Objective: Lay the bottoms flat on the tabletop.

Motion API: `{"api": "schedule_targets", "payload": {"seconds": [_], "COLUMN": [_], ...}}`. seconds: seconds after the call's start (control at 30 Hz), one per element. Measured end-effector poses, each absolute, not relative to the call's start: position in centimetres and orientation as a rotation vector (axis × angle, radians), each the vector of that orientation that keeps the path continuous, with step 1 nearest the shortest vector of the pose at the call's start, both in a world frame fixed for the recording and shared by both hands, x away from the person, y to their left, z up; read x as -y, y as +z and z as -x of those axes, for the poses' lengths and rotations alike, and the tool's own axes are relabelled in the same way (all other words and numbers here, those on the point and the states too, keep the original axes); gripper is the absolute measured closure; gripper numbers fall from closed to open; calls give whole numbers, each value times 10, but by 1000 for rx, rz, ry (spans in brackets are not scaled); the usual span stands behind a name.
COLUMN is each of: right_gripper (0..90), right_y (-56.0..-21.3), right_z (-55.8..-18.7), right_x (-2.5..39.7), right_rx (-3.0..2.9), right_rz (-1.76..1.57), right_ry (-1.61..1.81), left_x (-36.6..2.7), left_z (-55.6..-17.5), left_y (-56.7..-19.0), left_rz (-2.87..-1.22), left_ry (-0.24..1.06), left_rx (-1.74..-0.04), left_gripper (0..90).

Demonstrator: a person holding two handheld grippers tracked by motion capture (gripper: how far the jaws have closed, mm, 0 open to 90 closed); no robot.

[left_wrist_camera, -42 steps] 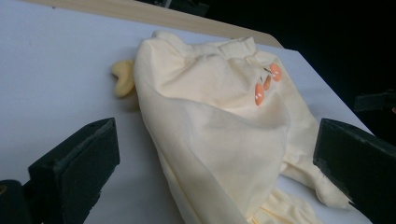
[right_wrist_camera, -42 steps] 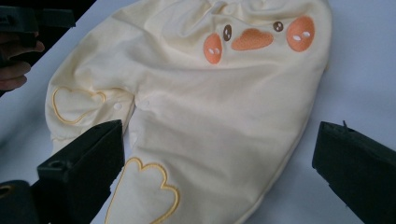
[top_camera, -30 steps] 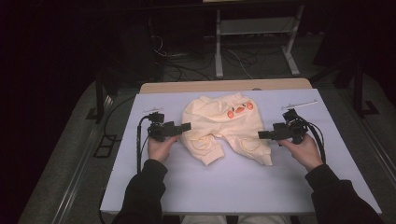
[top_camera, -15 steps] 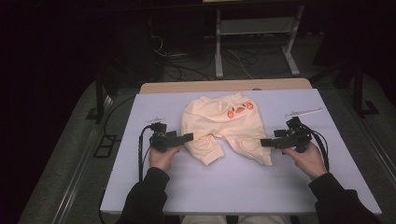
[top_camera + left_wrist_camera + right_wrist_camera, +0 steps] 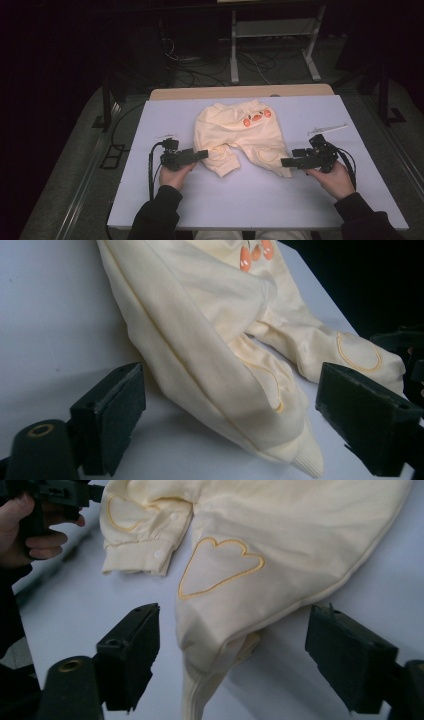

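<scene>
A pair of small cream trousers (image 5: 239, 135) lay near the middle of the pale table (image 5: 150, 210), waistband at the far side and the two leg ends pointing toward the person. The left gripper (image 5: 204, 154) sat just left of the near-left leg cuff (image 5: 305, 460), jaws spread wide with that cuff lying between them but not pinched. The right gripper (image 5: 285, 162) stood at the near-right leg end (image 5: 210, 680), likewise open, the cloth's tip between its jaws. Each leg ran away from its own gripper toward the far waistband, so each hand was nearer its own cuff, and closing would likely take hold there.
</scene>
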State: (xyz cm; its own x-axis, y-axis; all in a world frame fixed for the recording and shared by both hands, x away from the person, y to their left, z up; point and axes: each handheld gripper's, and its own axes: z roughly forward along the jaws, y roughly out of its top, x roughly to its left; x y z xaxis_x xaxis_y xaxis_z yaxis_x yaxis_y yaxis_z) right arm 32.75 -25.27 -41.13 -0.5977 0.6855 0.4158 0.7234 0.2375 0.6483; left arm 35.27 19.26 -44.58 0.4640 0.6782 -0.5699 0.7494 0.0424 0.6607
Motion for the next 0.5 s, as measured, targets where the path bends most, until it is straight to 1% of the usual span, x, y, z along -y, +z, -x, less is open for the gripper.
{"api": "schedule_targets", "payload": {"seconds": [0.07, 0.17, 0.23, 0.3, 0.4, 0.43, 0.5], "right_gripper": [292, 334, 377, 446, 597, 656, 724], "right_y": [-413, -416, -417, -417, -417, -417, -417], "right_z": [-325, -323, -323, -321, -321, -321, -321], "right_x": [252, 252, 251, 251, 249, 249, 248], "right_rx": [2435, 2429, 2422, 2421, 2409, 2398, 2391], "right_rz": [1379, 1368, 1357, 1357, 1356, 1350, 1337], "right_ry": [-1301, -1281, -1273, -1266, -1253, -1254, -1260], "left_x": [-192, -192, -190, -187, -182, -181, -178], "left_z": [-351, -350, -349, -349, -349, -349, -350], "left_y": [-447, -449, -450, -450, -453, -454, -456], "left_rz": [-1664, -1669, -1676, -1693, -1736, -1744, -1766], "left_ry": [-102, -135, -150, -159, -180, -190, -218], "left_rx": [-1258, -1255, -1245, -1239, -1246, -1246, -1233], "left_gripper": [140, 165, 200, 239, 325, 366, 469]}}
